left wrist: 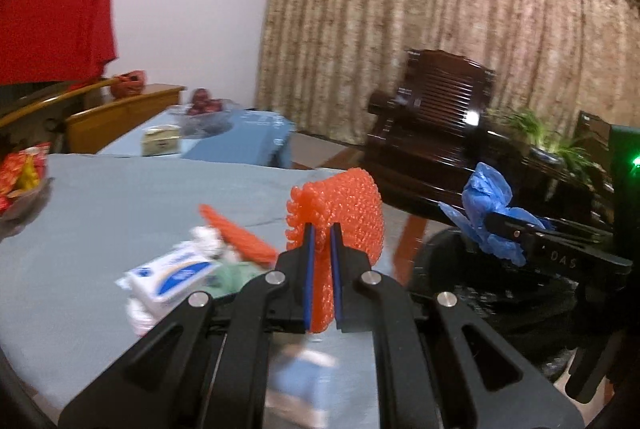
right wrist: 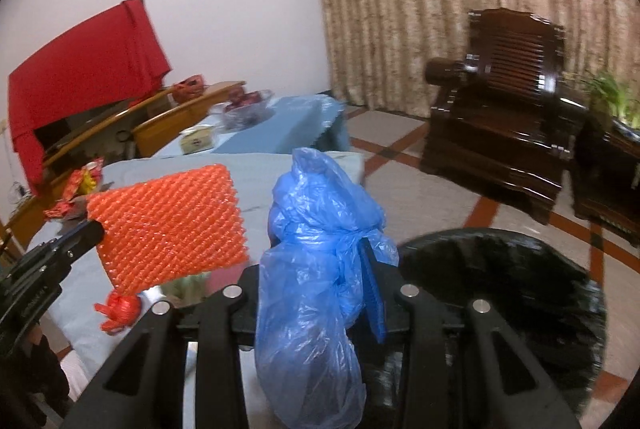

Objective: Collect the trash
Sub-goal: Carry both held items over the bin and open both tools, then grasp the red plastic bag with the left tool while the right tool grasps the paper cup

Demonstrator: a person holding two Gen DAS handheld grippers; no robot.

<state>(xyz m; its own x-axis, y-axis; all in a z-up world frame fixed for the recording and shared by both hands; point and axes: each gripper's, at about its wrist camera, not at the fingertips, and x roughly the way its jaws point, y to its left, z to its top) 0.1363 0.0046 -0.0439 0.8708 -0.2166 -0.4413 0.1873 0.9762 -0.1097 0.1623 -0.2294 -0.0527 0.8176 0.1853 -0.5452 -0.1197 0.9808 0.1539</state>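
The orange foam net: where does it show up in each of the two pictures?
Left wrist view: orange foam net at centre, pinched edge-on in the left tongs.
Right wrist view: left of centre, seen flat.
Shared landmark: the dark wooden armchair, right of centre by the curtain in both views.

Orange foam net (left wrist: 340, 225) held edge-up above table, crumpled blue plastic bag (right wrist: 316, 249) held upright

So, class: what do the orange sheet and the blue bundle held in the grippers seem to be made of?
Orange sheet: probably soft foam netting, matte; a raised woven mesh pattern covers it.
Blue bundle: thin plastic film, likely a bag; it is translucent, glossy, crinkled and knotted.
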